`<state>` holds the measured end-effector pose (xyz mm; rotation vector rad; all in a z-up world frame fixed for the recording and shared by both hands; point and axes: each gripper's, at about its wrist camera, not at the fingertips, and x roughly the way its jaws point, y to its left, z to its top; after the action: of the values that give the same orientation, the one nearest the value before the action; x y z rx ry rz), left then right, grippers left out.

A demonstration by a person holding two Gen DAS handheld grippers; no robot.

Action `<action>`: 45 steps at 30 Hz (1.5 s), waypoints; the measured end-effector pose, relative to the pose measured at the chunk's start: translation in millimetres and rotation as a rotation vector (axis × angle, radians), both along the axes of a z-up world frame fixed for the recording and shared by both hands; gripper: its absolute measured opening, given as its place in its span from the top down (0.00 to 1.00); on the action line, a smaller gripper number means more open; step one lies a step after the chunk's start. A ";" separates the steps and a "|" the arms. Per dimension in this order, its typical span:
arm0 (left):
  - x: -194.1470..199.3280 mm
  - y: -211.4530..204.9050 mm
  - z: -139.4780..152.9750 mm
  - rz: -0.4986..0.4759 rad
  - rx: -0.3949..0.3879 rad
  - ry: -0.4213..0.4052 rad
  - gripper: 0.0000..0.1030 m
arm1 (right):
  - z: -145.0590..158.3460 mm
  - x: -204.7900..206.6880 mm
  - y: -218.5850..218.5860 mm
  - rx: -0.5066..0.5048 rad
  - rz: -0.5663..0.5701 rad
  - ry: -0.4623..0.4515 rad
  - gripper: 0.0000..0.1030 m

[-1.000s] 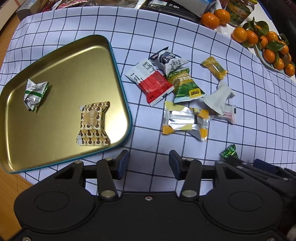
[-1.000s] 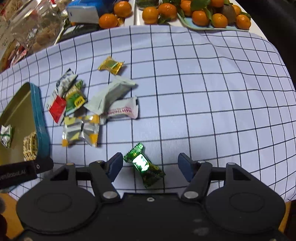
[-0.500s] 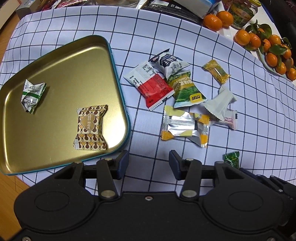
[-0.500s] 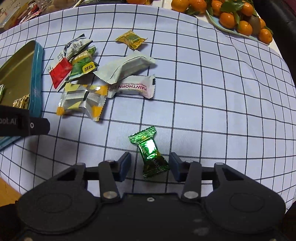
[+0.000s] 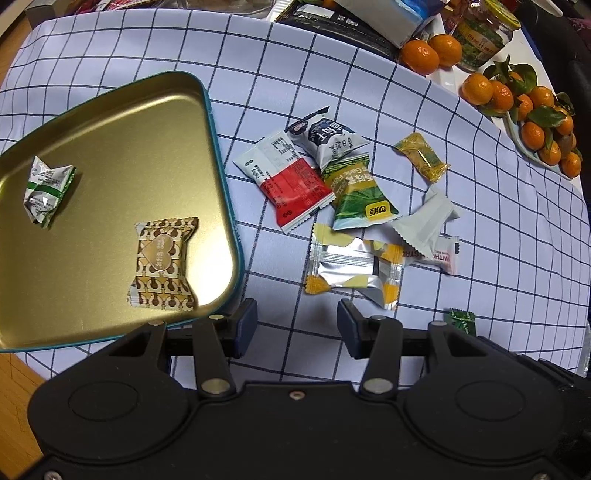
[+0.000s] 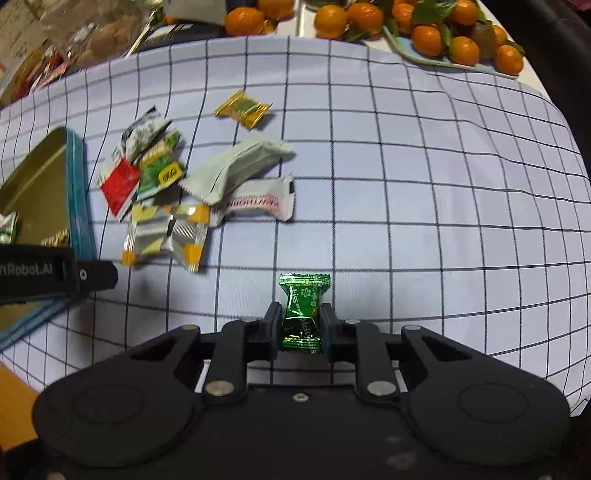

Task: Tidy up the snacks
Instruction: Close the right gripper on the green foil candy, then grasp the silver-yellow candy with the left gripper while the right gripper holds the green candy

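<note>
A shiny green candy [image 6: 303, 310] stands lengthwise between the pads of my right gripper [image 6: 300, 314]; its jaws are closing and both pads press on the wrapper's sides. Its tip [image 5: 460, 319] shows in the left wrist view. My left gripper [image 5: 297, 317] hangs open over bare checked cloth beside the gold tin tray [image 5: 110, 122], with nothing between its fingers. The tray holds a brown patterned candy [image 5: 162, 262] and a crumpled green-white wrapper [image 5: 46, 190]. A heap of several snack packets [image 5: 343, 199] lies right of the tray, with a yellow candy [image 5: 421, 157] apart from it.
A plate of small oranges with leaves [image 5: 532, 114] stands at the far right, with two loose oranges [image 5: 430, 53] and a jar [image 5: 480, 35] behind. Boxes and packets crowd the cloth's far edge [image 5: 332, 26]. The tray overhangs the table's near left edge above wooden floor [image 5: 14, 376].
My right gripper's jaws have come together from wide apart onto the green candy, which turned from slanted to straight between them. The left gripper kept its opening and place.
</note>
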<state>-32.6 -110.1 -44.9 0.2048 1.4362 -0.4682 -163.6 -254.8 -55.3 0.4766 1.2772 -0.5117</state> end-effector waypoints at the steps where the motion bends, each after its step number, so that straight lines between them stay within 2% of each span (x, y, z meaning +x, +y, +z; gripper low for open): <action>1: 0.1 -1.5 -1.1 0.001 -0.003 0.004 0.46 | 2.1 0.7 -3.4 0.004 -0.014 -0.007 0.78; 5: 0.8 -7.9 -2.5 0.011 -0.036 0.024 0.47 | 7.9 2.7 -11.3 0.014 -0.043 -0.027 0.78; 13: -1.8 -22.1 1.5 0.024 -0.087 0.007 0.47 | 15.6 2.9 -14.3 0.033 -0.056 -0.056 0.78; 28: -4.9 -46.8 -20.5 0.026 -0.006 0.003 0.47 | 15.0 5.1 -22.3 0.046 -0.060 -0.061 0.78; 39: -10.4 -65.6 -26.5 0.000 0.041 -0.057 0.43 | 16.3 4.1 -27.7 0.047 -0.069 -0.069 0.78; 45: -9.4 -63.3 -26.8 0.010 0.020 -0.036 0.43 | 17.0 1.9 -31.3 0.047 -0.085 -0.073 0.78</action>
<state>-42.0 -173.5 -71.7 0.2214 1.4068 -0.4402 -161.7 -286.1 -38.3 0.5863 1.2052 -0.5318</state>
